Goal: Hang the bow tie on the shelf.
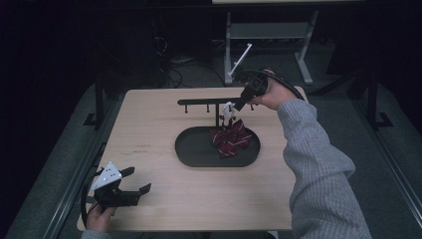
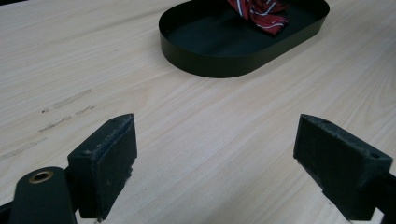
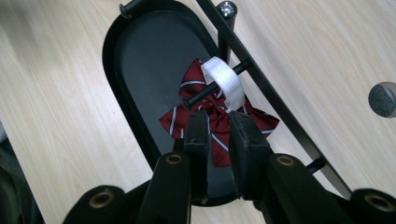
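Note:
A red striped bow tie (image 1: 231, 140) hangs over the black oval tray (image 1: 194, 149). Its white strap (image 1: 229, 107) is looped on a peg of the black rack (image 1: 204, 102) behind the tray. My right gripper (image 1: 238, 105) points down at the strap. In the right gripper view its jaws (image 3: 217, 119) stand a little apart just short of the strap (image 3: 224, 79), with the bow tie (image 3: 187, 84) below them and nothing pressed between the pads. My left gripper (image 1: 137, 180) rests at the table's front left, open wide (image 2: 215, 123) and facing the tray (image 2: 210, 60).
The wooden table (image 1: 149, 129) has bare room left of and in front of the tray. A grey round cap (image 3: 383, 99) sits in the tabletop beyond the rack bar (image 3: 275, 98). Cables and a white frame lie on the floor behind the table.

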Tool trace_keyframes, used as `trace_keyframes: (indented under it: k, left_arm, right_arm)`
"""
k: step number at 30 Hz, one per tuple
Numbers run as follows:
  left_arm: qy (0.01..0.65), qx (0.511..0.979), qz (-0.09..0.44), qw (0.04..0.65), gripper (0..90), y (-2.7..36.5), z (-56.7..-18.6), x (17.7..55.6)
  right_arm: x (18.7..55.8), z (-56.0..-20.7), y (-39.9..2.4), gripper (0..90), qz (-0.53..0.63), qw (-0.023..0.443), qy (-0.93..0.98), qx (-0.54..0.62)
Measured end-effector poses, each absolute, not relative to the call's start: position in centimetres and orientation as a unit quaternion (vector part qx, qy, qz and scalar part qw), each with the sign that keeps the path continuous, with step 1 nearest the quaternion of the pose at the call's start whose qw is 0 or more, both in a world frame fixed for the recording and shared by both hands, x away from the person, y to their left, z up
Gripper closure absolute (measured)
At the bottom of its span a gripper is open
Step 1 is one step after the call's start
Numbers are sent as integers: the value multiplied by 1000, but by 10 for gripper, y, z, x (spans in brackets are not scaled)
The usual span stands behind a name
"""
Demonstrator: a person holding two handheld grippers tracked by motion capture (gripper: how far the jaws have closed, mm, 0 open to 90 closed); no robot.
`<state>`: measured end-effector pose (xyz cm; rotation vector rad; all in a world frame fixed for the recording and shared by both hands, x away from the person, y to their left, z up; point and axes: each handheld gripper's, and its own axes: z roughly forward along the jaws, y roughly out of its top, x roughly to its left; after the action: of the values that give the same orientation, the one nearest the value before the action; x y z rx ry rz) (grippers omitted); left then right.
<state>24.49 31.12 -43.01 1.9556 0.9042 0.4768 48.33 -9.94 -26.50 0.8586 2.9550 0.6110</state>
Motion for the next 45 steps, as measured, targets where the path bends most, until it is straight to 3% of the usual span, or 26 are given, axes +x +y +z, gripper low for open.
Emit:
trace_keyframes:
  k: [45]
  left_arm:
    - [366,790,192,452,131,310,-430,244]
  right_arm:
    - [436,-273,-136,621,228,1,935,271]
